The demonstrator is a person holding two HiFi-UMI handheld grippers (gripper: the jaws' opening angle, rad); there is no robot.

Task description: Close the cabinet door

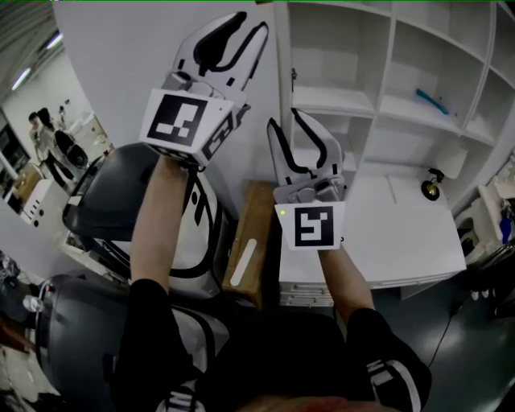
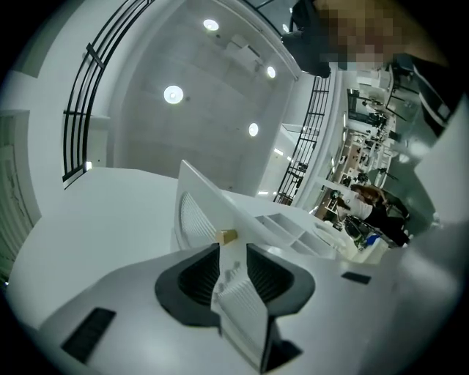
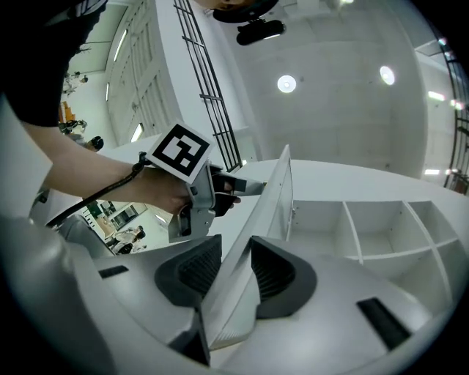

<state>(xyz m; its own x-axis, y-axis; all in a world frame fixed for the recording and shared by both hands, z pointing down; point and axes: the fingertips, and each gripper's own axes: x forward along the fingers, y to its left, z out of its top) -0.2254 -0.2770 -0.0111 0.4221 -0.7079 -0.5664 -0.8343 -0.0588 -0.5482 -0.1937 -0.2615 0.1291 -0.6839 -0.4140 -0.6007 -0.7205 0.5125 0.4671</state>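
Note:
A white cabinet point(image 1: 386, 105) with open shelves stands at the right of the head view. Its door point(image 3: 282, 183) stands out from the hinge side, and its thin edge point(image 1: 283, 96) faces me. My right gripper point(image 1: 286, 121) is raised at that edge. In the right gripper view the door's edge runs between its open jaws point(image 3: 236, 264) with gaps on both sides. My left gripper point(image 1: 253, 22) is held higher and further left, also open. In the left gripper view a white panel point(image 2: 198, 212) with a small tan knob point(image 2: 227, 236) lies between its pads point(image 2: 271, 282), which do not press on it.
A white desk top point(image 1: 402, 233) lies under the shelves, with a small black and brass object point(image 1: 432, 187) on it. A blue item point(image 1: 430, 100) rests on one shelf. A brown wooden unit point(image 1: 249, 249) and dark grey machines point(image 1: 121, 193) stand left. People point(image 1: 44, 133) are far left.

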